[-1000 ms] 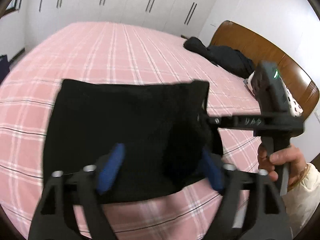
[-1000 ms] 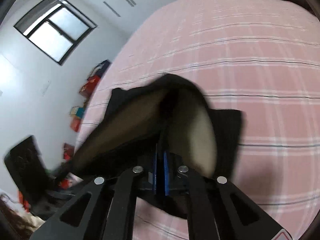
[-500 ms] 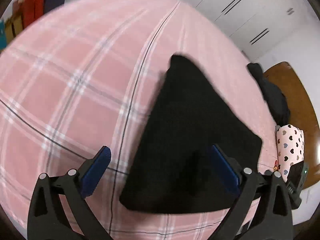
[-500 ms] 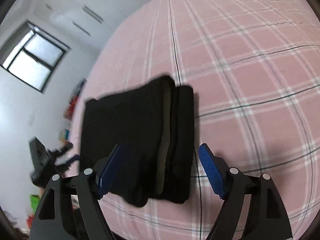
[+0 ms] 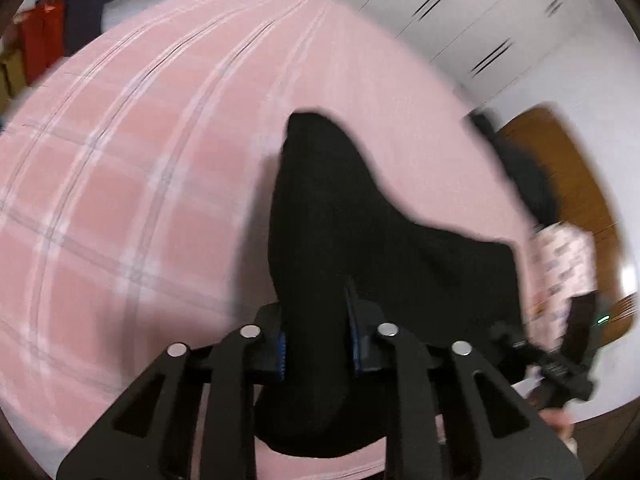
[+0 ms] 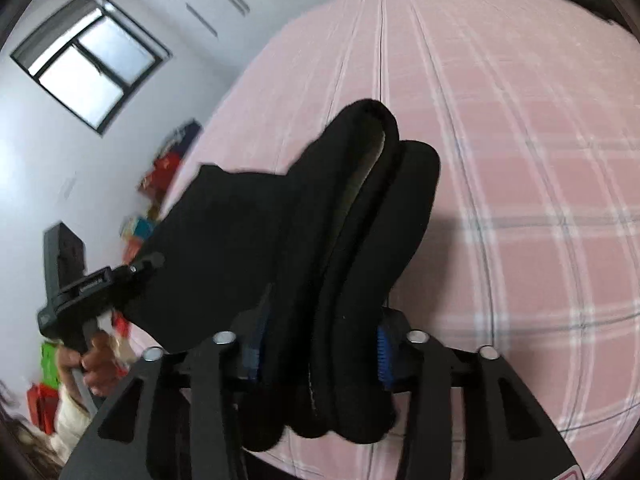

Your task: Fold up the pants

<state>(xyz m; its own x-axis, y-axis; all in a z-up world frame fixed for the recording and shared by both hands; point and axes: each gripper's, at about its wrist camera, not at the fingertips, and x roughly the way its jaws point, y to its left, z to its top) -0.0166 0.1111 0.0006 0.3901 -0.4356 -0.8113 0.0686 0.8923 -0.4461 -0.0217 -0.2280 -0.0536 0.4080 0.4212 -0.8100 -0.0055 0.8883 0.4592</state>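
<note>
Black folded pants [image 5: 360, 232] sit clamped between both tools' blue pads [image 6: 382, 346].

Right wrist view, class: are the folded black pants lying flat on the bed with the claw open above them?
No: the right claw is shut on the black pants, which bulge upward between its blue pads.

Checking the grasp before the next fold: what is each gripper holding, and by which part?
Both hold the folded black pants. The left gripper pinches one near end of the bundle; the right gripper clamps the stacked layers at the other end.
</note>
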